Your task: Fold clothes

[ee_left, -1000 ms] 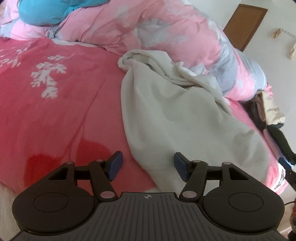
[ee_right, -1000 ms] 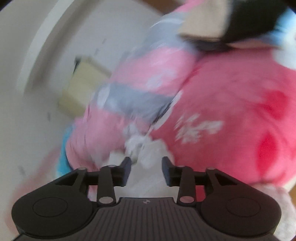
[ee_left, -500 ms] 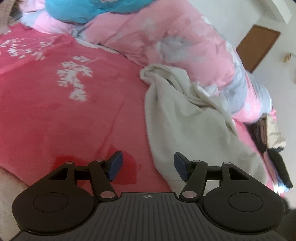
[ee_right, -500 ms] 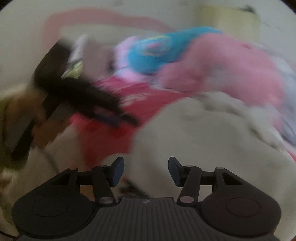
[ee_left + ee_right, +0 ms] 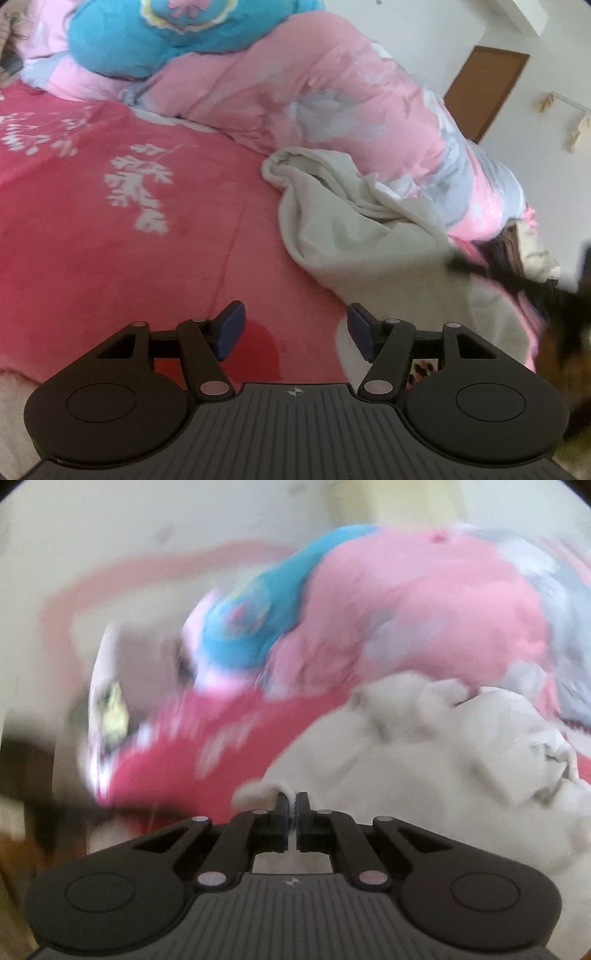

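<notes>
Right gripper pinches the cream garment

The right gripper [image 5: 292, 805] is clamped on the cream garment [image 5: 369, 236]; the left gripper [image 5: 293, 328] hangs spread over the red bedspread [image 5: 110, 229].

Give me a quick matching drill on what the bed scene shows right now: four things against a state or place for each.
Things:
1. left gripper
2. right gripper
3. cream garment
4. blue cushion

States or places:
A. on top of the pink duvet
B. crumpled on the red bedspread
C. fingers apart, holding nothing
D. fingers shut on cloth

Pairs: 1-C, 2-D, 3-B, 4-A
</notes>
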`<state>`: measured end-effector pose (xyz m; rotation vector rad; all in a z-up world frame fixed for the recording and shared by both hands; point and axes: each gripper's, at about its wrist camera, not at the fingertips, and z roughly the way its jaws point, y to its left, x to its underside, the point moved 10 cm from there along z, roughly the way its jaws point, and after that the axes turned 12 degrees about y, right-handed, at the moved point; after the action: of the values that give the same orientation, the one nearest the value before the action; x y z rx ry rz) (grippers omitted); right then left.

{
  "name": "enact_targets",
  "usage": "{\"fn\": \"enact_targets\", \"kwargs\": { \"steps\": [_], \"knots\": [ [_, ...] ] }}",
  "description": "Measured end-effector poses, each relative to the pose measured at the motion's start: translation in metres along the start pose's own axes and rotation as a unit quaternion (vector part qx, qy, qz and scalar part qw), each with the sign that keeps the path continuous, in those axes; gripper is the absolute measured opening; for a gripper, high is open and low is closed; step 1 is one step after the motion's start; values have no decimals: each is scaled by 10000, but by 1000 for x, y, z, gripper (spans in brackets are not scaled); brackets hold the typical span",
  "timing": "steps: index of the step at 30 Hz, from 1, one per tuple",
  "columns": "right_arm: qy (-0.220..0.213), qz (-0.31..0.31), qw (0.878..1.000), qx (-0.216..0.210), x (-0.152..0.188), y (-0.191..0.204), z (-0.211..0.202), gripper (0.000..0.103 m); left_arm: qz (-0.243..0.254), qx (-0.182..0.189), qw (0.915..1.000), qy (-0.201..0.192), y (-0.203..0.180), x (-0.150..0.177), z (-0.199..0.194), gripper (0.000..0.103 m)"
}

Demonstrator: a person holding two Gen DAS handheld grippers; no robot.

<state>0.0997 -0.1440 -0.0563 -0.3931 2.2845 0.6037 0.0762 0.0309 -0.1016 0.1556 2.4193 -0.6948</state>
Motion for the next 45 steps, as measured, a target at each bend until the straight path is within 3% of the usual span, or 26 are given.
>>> {"fn": "enact_targets", "kwargs": {
  "steps": [5, 11, 15, 20, 24, 26, 28, 31, 37, 41, 45],
  "knots": [
    [155, 1260, 9919, -89, -35, -96, 38, 6, 228, 86, 9995, 181, -19, -3, 23, 61],
    [-40, 2038, 9787, -259, -23, -127, 35, 6, 690, 35, 9973, 249, -44, -15, 42, 61],
    [-539, 1509, 9870, 75, -11, -104, -14, 9, 1192, -142, 9925, 246, -64, -16, 50, 61],
    [-856, 1469, 9850, 286, 7, -97, -59, 10, 1728, -594, 9831, 97, -82, -12, 64, 57],
    [-959, 1789, 9768, 676, 43, -102, -93, 10, 1839, -734, 9802, 53, -89, -14, 76, 47],
    [-984, 2096, 9692, 842, 66, -110, -108, 11, 1809, -793, 9803, 68, -88, -16, 82, 38],
    [-1002, 2397, 9605, 998, 88, -118, -121, 11, 1702, -838, 9818, 100, -84, -17, 87, 13],
    [-996, 2643, 9504, 1301, 115, -130, -137, 11, 1420, -762, 9869, 79, -78, -23, 84, 0],
    [-1098, 3049, 9327, 1582, 149, -146, -160, 11, 1287, -638, 9887, -422, -85, -39, 39, 0],
    [-1238, 2920, 9365, 1495, 145, -145, -163, 11, 1522, -546, 9867, -143, -98, -34, 38, 1],
    [-1295, 2815, 9409, 1365, 142, -139, -159, 11, 1839, -806, 9784, 496, -103, -13, 79, 17]
  ]
}}
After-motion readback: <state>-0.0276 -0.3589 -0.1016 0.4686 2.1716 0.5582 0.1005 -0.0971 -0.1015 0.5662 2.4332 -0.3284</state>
